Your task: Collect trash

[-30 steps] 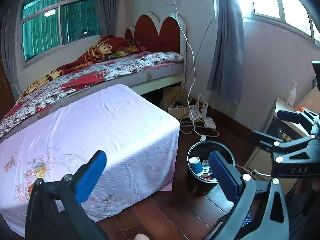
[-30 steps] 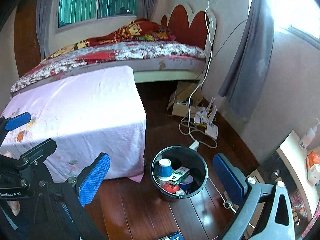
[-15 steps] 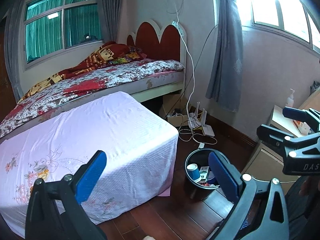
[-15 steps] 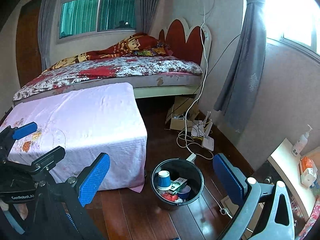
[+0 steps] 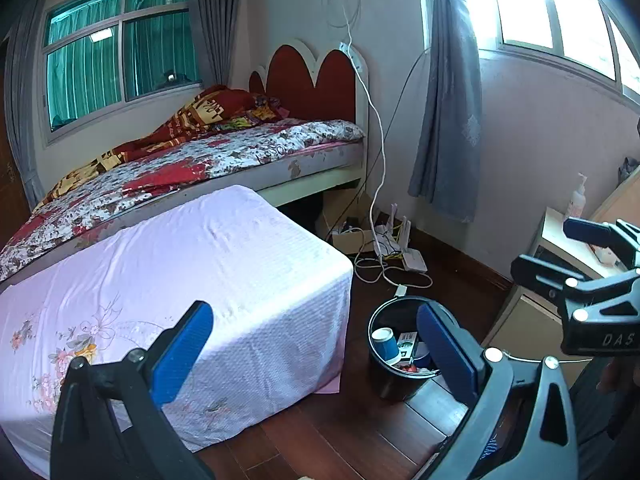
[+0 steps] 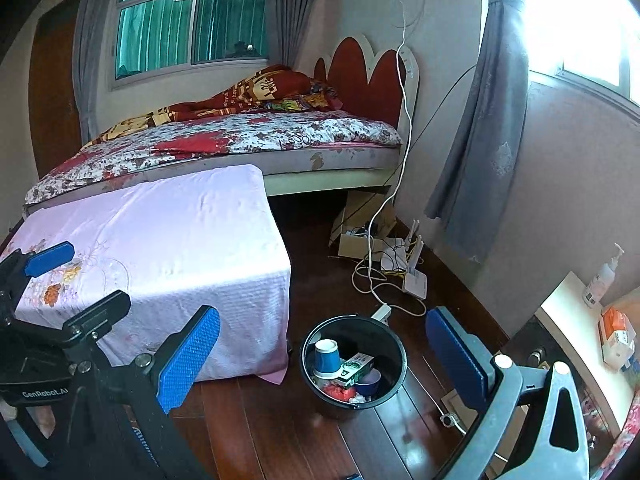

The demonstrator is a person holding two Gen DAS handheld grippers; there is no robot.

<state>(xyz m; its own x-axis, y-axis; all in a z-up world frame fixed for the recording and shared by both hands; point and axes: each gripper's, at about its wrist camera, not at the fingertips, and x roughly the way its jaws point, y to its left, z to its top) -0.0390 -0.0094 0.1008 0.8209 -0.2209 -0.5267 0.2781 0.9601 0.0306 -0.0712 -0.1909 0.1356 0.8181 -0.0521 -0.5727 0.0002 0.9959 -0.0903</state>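
Dark wood floor (image 6: 256,432) runs under everything, and a low table with a pink cloth (image 5: 192,272) stands in front of the big bed (image 6: 248,136). Bright windows light the room, and grey curtains hang beside them.

I hold both tools up high, away from the floor, and I think that is because the picking up looks mostly done. My left gripper (image 5: 316,344) has its blue jaws spread wide with nothing between them. My right gripper (image 6: 324,356) is the same, wide apart and holding nothing.

The black trash bin (image 6: 396,344) sits on the floor, just beside the corner of the pink table. Inside it I can see a blue paper cup (image 6: 326,354), a small green and white box (image 6: 354,368) and some red bits. So the trash is in the bin, right where it should go.

I see no trash lying on the pink cloth. White cables (image 6: 372,276) and a white router (image 6: 414,276) lie on the floor by the wall, well behind the bin. They look like room things, not trash, so I would leave them alone.
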